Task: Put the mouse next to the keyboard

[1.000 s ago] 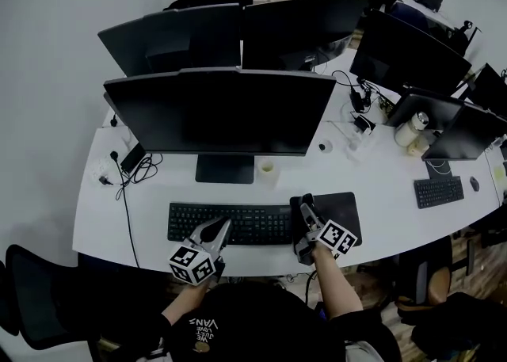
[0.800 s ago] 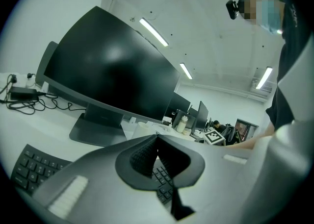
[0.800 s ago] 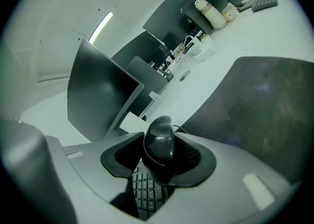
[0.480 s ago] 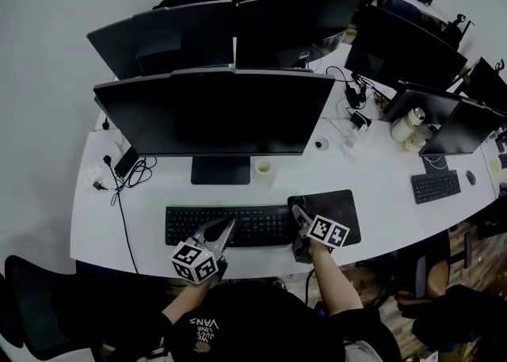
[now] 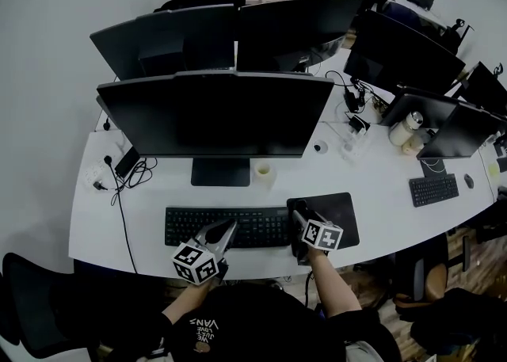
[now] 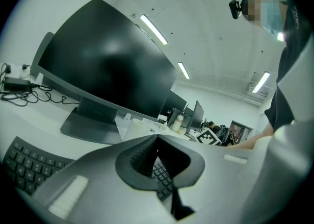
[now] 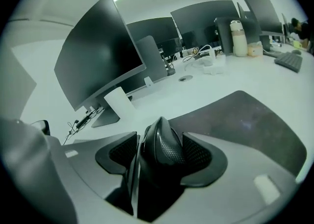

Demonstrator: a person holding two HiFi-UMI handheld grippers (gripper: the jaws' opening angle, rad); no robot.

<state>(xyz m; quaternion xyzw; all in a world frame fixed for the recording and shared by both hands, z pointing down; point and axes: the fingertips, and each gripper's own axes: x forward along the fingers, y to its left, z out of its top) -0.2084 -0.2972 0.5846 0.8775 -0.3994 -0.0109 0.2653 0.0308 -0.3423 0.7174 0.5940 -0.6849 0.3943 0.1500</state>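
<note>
Mouse: upright black dome, dimpled flank

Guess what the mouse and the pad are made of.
Mouse: likely hard black plastic, smooth with a soft sheen on top; the dimpled side patch looks like textured plastic or rubber grip. Pad: probably fabric-faced, dark, matt, faintly speckled, lying flat with no glare.
</note>
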